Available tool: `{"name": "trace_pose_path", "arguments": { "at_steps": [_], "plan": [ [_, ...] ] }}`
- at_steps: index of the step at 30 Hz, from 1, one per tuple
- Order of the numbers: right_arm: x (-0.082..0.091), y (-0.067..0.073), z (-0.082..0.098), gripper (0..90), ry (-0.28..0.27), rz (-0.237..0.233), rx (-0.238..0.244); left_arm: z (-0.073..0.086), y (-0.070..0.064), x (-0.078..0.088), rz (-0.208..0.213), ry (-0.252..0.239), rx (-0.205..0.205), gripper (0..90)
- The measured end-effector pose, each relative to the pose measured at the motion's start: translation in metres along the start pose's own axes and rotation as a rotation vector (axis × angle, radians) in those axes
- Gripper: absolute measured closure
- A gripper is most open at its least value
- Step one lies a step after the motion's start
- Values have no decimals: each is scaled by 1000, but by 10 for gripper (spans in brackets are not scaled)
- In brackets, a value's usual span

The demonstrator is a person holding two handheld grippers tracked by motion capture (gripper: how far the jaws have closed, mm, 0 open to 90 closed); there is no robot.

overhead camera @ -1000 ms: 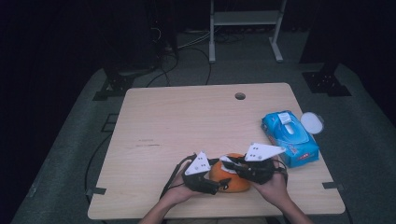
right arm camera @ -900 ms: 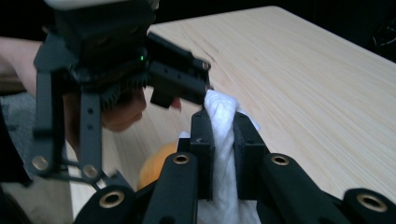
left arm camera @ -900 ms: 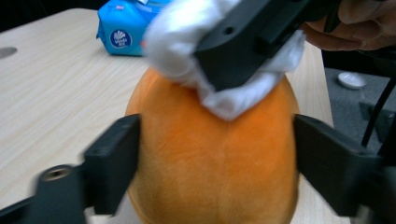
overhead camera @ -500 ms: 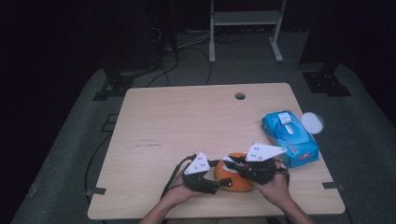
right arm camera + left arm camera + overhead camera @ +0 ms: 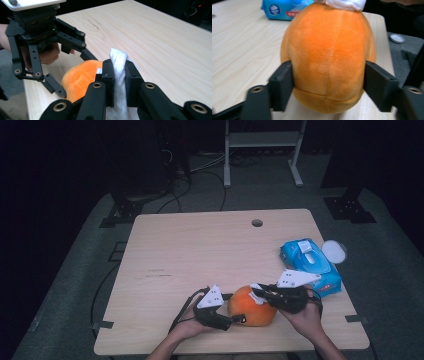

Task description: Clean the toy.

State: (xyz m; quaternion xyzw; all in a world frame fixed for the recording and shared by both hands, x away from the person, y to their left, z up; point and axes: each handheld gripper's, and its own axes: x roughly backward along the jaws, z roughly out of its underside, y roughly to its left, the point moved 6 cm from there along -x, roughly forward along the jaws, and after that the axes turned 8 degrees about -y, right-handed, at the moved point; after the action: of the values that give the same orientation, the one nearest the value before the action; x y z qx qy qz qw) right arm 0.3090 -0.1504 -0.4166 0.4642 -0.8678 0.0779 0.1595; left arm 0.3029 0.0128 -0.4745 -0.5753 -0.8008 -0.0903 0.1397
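From above my side, the high view looks forward and down over the whole desk (image 5: 200, 250), far off. The camera on my left tool (image 5: 328, 86) sits low and very close to the orange plush (image 5: 328, 55), facing the wipes pack (image 5: 284, 10). The camera on my right tool (image 5: 119, 82) looks the opposite way, back over the same plush (image 5: 80, 77).

orange plush ball (image 5: 251, 306) lies near table's front edge, white wipe (image 5: 119, 75) on top.
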Motion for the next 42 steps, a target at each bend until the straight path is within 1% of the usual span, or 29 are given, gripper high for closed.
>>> {"name": "trace_pose_path", "arguments": {
  "at_steps": [2, 3, 4, 5, 6, 7, 8, 9, 11, 13, 15, 17, 18, 19, 20, 22, 24, 26, 29, 31, 33, 35, 36, 37, 38, 39, 40, 41, 42],
  "plan": [
    [-6, 8, -2, 803, 4, -23, 20, -5, 0, 0, 3, -31, 1, 170],
    [-9, 13, -3, 803, 6, -38, 28, -9, 0, 0, 2, -60, 14, 143],
    [-14, 19, -3, 803, 10, -57, 46, -12, -2, -1, 1, -71, 14, 140],
    [-21, 28, -3, 802, 23, -74, 69, -11, -3, -1, -7, -52, -6, 158],
    [-25, 33, -4, 802, 33, -79, 97, -9, -4, -1, -18, -42, -36, 204],
    [-27, 37, -4, 801, 43, -74, 123, -7, -3, 1, -23, -35, -43, 252],
    [-28, 37, -5, 801, 46, -67, 141, -7, -2, 1, -22, -37, -30, 296],
    [-26, 36, -6, 802, 46, -63, 140, -7, 0, 3, -27, -31, -26, 308],
    [-20, 26, -7, 802, 35, -46, 120, -5, 2, 4, -28, -27, -12, 323],
    [-11, 15, -5, 803, 22, -31, 85, -3, 6, 5, -30, -22, 1, 324],
    [-2, 5, -1, 803, 22, 2, 65, 0, 11, 8, -32, -24, 32, 320],
    [7, -6, 5, 803, 19, 17, 22, 2, 14, 9, -29, -32, 57, 316],
    [9, -11, 7, 803, 15, 16, -1, 2, 14, 9, -31, -33, 60, 314],
    [10, -14, 9, 803, 15, 17, -12, 1, 13, 8, -35, -29, 53, 312],
    [10, -17, 11, 803, 20, 26, -19, 1, 12, 8, -38, -26, 47, 307],
    [11, -19, 11, 803, 28, 42, -13, 1, 12, 8, -38, -24, 43, 304],
    [10, -20, 12, 803, 36, 53, -9, 2, 12, 9, -36, -29, 47, 304],
    [10, -21, 14, 803, 43, 57, -11, 2, 12, 9, -33, -28, 41, 304],
    [10, -26, 17, 803, 64, 88, 5, 2, 11, 9, -35, -28, 41, 304],
    [8, -26, 18, 804, 52, 63, -22, 1, 10, 8, -35, -27, 39, 299],
    [6, -21, 14, 803, 40, 45, -26, 0, 8, 5, -34, -23, 28, 291],
    [3, -12, 6, 804, 10, 8, -28, -2, 5, 3, -35, -33, 25, 289],
    [1, -6, 1, 804, -5, -24, -32, -3, 4, 3, -33, -32, 23, 286],
    [-1, -1, -2, 804, -10, -43, -28, -3, 4, 3, -28, -31, 21, 279],
    [-5, 5, -4, 803, 1, -49, 0, -3, 4, 4, -25, -26, 20, 259],
    [-6, 7, -4, 803, 16, -40, 32, -3, 5, 5, -22, -27, 31, 241],
    [-6, 6, -4, 803, 22, -38, 33, -2, 7, 7, -17, -21, 46, 230],
    [-5, 3, -2, 803, 24, -37, 16, -1, 8, 8, -10, -15, 59, 221],
    [-3, -3, 0, 803, 29, -26, 1, 1, 8, 8, -7, -8, 59, 222]
  ]
}}
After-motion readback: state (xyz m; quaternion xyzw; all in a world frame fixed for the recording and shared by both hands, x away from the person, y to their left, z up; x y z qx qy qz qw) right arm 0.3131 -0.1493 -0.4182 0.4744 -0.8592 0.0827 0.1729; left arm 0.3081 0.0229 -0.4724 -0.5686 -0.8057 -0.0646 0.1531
